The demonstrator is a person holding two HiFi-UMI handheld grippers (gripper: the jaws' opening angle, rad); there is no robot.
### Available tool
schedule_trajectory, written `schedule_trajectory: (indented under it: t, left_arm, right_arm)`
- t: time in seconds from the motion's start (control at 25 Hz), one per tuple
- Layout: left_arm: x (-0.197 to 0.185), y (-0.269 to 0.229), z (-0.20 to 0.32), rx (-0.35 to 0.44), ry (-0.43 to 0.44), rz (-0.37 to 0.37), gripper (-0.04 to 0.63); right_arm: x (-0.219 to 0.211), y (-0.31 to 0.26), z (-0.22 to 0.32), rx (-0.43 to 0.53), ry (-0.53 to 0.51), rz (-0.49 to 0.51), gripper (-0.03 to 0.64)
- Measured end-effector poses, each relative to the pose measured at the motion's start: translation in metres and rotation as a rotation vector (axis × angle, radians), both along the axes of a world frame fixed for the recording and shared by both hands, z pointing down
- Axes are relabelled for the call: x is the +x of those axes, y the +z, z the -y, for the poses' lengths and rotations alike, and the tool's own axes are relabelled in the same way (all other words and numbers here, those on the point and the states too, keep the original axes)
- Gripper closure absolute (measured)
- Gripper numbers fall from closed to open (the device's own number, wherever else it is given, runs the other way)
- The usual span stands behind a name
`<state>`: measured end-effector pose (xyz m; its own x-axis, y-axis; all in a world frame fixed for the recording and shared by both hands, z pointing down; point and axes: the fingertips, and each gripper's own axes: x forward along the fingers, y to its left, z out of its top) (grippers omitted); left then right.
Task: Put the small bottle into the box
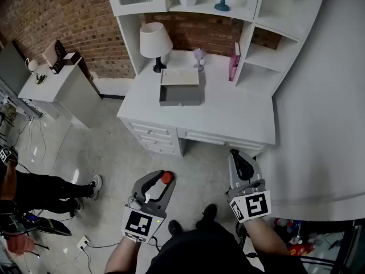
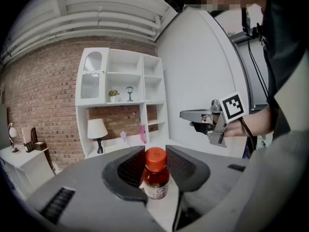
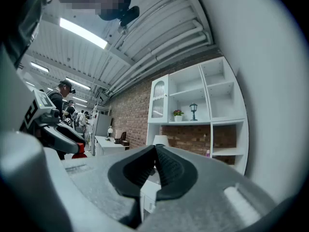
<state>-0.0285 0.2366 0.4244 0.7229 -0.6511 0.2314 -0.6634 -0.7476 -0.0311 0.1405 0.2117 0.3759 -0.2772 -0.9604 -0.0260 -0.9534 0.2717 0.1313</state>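
Observation:
A small bottle point(image 2: 155, 175) of red liquid with an orange-red cap sits upright between the jaws of my left gripper point(image 2: 155, 154), which is shut on it. From the head view its cap point(image 1: 166, 177) shows at the tip of the left gripper point(image 1: 162, 180), held over the floor in front of the desk. The grey box point(image 1: 181, 94) stands with its lid up on the white desk point(image 1: 228, 116), well ahead of both grippers. To the right, my right gripper point(image 1: 239, 157) is shut and holds nothing; its pads point(image 3: 164, 166) meet.
On the desk stand a lamp point(image 1: 155, 41), a small glass point(image 1: 198, 55) and a pink book point(image 1: 234, 63), under a white shelf unit point(image 1: 228, 4). A white side cabinet point(image 1: 63, 87) is at the left. A person's legs point(image 1: 51, 187) are on the floor at left.

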Motion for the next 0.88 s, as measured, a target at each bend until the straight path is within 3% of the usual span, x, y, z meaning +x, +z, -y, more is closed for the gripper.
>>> schedule_trajectory:
  t: [0.2, 0.36, 0.88]
  left_arm:
    - [-0.076, 0.028, -0.007, 0.005, -0.031, 0.047, 0.463]
    - [-0.115, 0.033, -0.022, -0.003, -0.035, 0.066, 0.465]
    - [-0.156, 0.016, -0.041, 0.032, -0.004, 0.044, 0.465]
  right_arm:
    - [-0.055, 0.000, -0.007, 0.028, 0.028, -0.031, 0.621]
    - [-0.083, -0.006, -0.022, 0.046, 0.042, -0.021, 0.621]
    - [-0.135, -0.015, -0.052, 0.072, 0.012, 0.038, 0.607]
